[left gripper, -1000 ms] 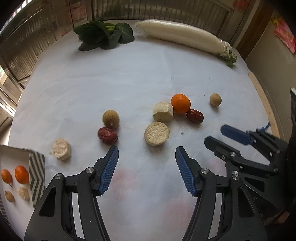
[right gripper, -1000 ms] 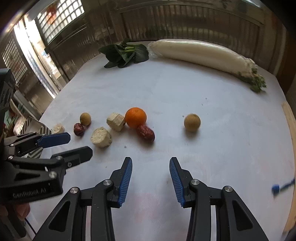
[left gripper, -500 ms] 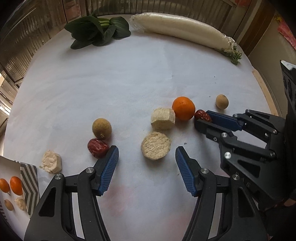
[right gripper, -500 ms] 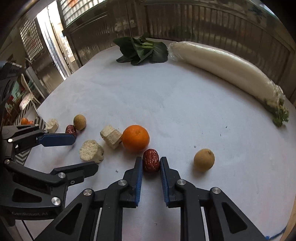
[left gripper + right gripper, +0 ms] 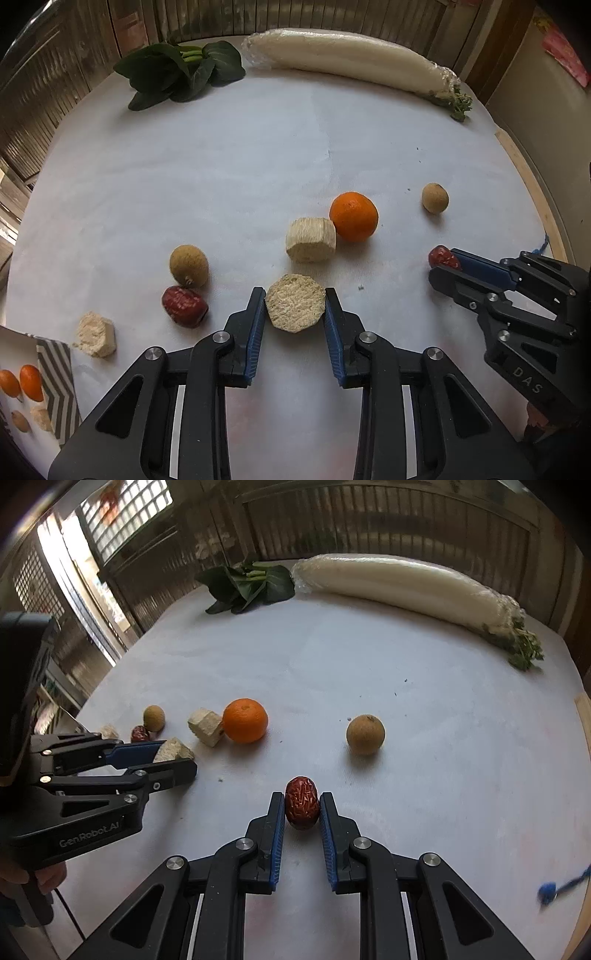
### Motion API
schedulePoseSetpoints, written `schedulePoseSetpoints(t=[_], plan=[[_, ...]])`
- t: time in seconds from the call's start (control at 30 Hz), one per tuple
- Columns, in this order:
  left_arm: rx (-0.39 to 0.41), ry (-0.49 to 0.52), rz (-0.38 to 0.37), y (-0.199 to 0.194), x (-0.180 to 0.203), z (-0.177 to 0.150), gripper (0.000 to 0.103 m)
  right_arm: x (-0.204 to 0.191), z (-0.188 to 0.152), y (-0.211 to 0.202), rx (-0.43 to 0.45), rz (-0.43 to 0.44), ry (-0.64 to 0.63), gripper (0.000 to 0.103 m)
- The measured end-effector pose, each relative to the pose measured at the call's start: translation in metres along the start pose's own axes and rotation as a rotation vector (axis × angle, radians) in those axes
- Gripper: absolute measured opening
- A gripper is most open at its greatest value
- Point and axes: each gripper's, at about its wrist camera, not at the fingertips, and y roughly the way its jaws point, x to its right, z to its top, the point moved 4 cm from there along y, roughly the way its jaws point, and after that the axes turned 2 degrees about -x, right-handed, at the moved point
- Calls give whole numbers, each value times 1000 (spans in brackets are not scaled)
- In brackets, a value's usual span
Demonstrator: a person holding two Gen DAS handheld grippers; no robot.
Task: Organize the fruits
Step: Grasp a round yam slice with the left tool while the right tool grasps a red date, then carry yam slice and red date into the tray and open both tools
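My left gripper (image 5: 295, 295) is shut on a beige hexagonal cake piece (image 5: 295, 308) on the white table. My right gripper (image 5: 302, 798) is shut on a red date (image 5: 301, 806) and holds it away from the orange (image 5: 245, 720). The date also shows in the left wrist view (image 5: 443, 257). Loose on the table lie the orange (image 5: 354, 216), a second cake piece (image 5: 311, 239), two longans (image 5: 188, 266) (image 5: 435, 198), another red date (image 5: 184, 301) and a small cake piece (image 5: 96, 333).
A box (image 5: 22, 387) at the lower left holds small oranges and other pieces. Green leaves (image 5: 181, 70) and a long white radish (image 5: 351, 62) lie at the table's far edge. A wooden strip (image 5: 532, 192) runs along the right edge.
My left gripper moved forward and closed on the hexagonal cake piece. My right gripper drew back to the right with the red date, away from the orange.
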Motion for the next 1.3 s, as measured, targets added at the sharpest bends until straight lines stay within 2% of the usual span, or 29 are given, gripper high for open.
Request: schedulePoseSetpoints(t=[0.37,0.73,1.3], plan=[[34,-26,36,-39,-12,-22,30,-35,-14,-23,10,3,-1,18],[78,-80,69,-78,-38,-47,30,-85,-27,-41,14,19,-72,18],[137,-218,167,-128,-118,-91,30,-188,-15,-40,29,97,-254,18]])
